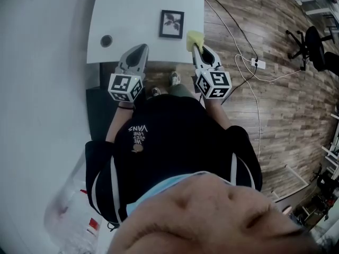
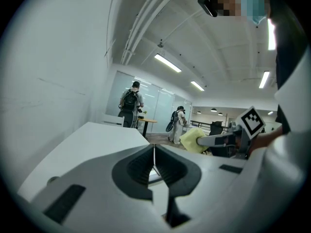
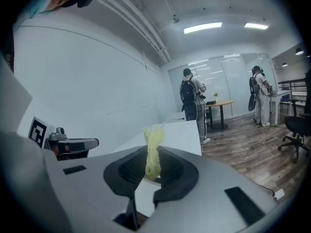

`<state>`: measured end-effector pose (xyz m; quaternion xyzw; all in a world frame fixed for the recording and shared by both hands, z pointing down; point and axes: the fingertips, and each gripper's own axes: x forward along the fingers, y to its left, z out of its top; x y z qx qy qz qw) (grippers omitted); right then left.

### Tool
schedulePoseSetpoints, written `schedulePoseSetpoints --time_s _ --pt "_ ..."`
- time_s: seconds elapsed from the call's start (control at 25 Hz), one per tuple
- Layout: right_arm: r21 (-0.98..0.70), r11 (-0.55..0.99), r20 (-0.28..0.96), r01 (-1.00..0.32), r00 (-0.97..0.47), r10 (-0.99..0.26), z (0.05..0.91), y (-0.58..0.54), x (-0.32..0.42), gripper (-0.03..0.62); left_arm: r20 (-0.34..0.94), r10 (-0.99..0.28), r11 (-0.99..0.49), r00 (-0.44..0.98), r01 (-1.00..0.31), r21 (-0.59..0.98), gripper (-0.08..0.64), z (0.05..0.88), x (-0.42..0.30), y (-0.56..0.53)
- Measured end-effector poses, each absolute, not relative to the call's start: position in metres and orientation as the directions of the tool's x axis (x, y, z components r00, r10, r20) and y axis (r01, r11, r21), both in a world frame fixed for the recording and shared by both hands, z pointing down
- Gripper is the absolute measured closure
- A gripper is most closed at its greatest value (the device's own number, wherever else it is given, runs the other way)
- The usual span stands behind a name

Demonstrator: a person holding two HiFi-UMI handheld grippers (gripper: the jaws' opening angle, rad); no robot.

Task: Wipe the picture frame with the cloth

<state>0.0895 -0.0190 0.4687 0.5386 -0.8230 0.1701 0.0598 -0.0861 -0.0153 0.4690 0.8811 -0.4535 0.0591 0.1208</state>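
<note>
Picture frame (image 1: pixel 172 24): laid flat on worktop (image 1: pixel 132 9). Cloth (image 1: pixel 194 38): clamped in right tool (image 1: pixel 197 48), held just beside frame, presumably for wiping. Left tool (image 1: pixel 142 48): closed, empty, held clear.

A small black picture frame (image 1: pixel 171 24) sits on our white tabletop (image 1: pixel 132 15). Our right tongs (image 1: pixel 196 46) pinch the yellow cloth (image 1: pixel 194 37) just beside it.

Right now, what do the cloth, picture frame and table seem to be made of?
The cloth: soft yellow fabric, maybe microfibre; it bunches into folds between the jaws of the right gripper. The picture frame: dark matte border, wood or plastic, unclear. The table: smooth white top, probably laminate.
</note>
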Motion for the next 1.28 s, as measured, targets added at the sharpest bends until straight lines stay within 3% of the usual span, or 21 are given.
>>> schedulePoseSetpoints --time_s 0.8,1.28 --pt "-0.238 0.468 0.303 -0.851 -0.523 -0.797 0.488 -0.1 0.108 0.546 0.228 -0.846 -0.459 0.482 -0.876 0.149 0.543 0.476 -0.055 -0.083" --pt "-0.259 0.412 0.335 -0.874 -0.481 -0.81 0.497 -0.14 0.089 0.545 0.255 -0.797 -0.518 0.548 -0.837 0.178 0.543 0.48 -0.065 -0.129"
